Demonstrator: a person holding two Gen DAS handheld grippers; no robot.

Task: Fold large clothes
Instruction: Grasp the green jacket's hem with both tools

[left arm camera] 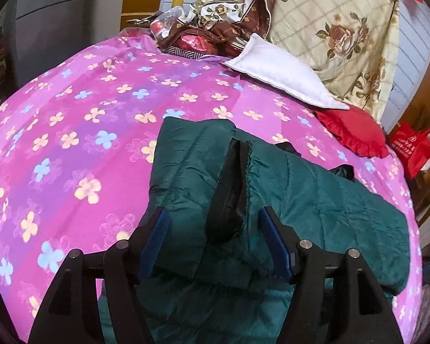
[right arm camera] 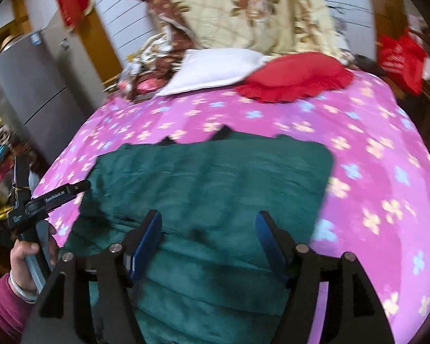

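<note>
A dark green quilted jacket [left arm camera: 315,197] lies on a bed with a pink flowered cover [left arm camera: 80,132]. A folded sleeve or edge with black lining [left arm camera: 229,195] lies on top, pointing away. My left gripper [left arm camera: 212,223] is open, its blue pads either side of that folded part, just above it. In the right wrist view the jacket [right arm camera: 215,177] lies flat as a wide block. My right gripper [right arm camera: 209,226] is open above its near part. The left gripper [right arm camera: 57,195], held in a hand, shows at the jacket's left edge.
At the bed's head lie a white pillow [left arm camera: 281,77], a red cushion [left arm camera: 355,132], a cream floral quilt [left arm camera: 338,34] and a heap of brown floral cloth [left arm camera: 215,20]. A red bag [left arm camera: 412,149] stands right of the bed. A grey fridge [right arm camera: 40,91] stands left.
</note>
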